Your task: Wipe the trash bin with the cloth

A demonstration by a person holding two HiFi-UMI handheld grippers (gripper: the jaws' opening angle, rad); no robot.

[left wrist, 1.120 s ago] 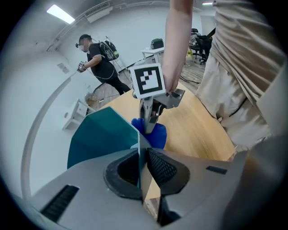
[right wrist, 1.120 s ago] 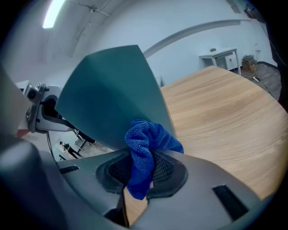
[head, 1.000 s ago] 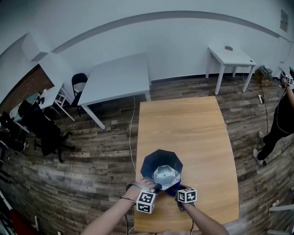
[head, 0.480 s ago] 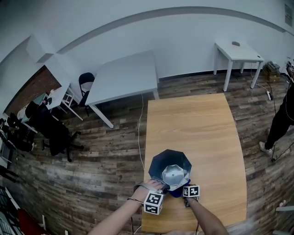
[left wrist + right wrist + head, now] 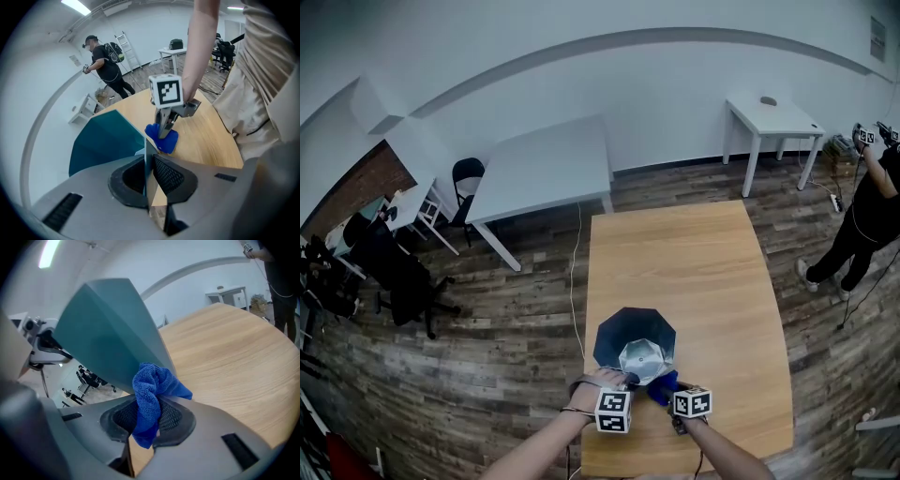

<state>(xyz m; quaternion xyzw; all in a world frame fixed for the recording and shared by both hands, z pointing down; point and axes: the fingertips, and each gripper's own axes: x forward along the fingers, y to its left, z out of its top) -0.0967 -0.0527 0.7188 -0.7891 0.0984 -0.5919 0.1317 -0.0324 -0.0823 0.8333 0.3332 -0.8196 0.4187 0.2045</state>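
Note:
A dark teal, many-sided trash bin (image 5: 623, 328) with a silvery inside stands near the front end of the wooden table (image 5: 694, 272). My left gripper (image 5: 622, 381) is shut on the near rim of the bin (image 5: 105, 140), whose thin wall stands between the pads of this gripper (image 5: 146, 161). My right gripper (image 5: 667, 390) is shut on a bunched blue cloth (image 5: 663, 385). In the right gripper view the cloth (image 5: 151, 392) touches the bin's outer wall (image 5: 112, 329) low down. The left gripper view shows the right gripper (image 5: 164, 132) and cloth (image 5: 161, 139) beside the bin.
The table stretches away bare beyond the bin. White tables (image 5: 546, 169) (image 5: 769, 117) stand further back on the wood floor, and chairs (image 5: 398, 272) stand at the left. A person in black (image 5: 862, 225) stands at the right.
The right gripper with the cloth slid in against the bin's near side, then back out toward me. The left gripper kept its hold on the rim.

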